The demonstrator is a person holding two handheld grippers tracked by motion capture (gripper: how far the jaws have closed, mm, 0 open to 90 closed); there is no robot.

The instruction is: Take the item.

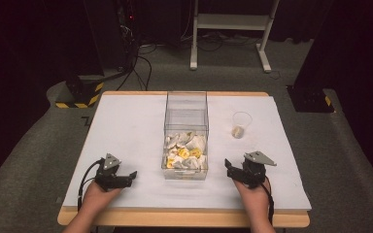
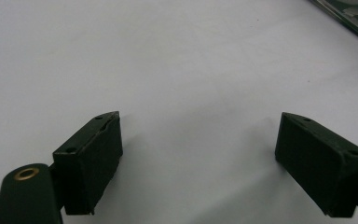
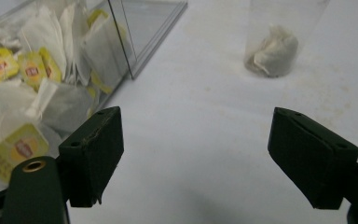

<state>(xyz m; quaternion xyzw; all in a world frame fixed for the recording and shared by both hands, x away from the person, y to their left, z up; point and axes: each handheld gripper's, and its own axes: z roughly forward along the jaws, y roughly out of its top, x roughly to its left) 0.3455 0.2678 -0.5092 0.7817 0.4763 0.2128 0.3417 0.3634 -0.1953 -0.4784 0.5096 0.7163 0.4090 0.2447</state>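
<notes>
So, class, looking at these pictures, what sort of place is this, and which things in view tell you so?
Probably a lab or recording studio, not a home. A white-topped table stands on grey carpet among dark curtains, a hazard-striped stand base and cables sit behind it, and a person holds a left gripper and right gripper beside a clear box of tea bags.

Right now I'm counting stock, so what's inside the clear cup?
The clear cup holds one crumpled tea bag at its bottom; no tag shows. Whether anything lies under the bag cannot be seen.
</notes>
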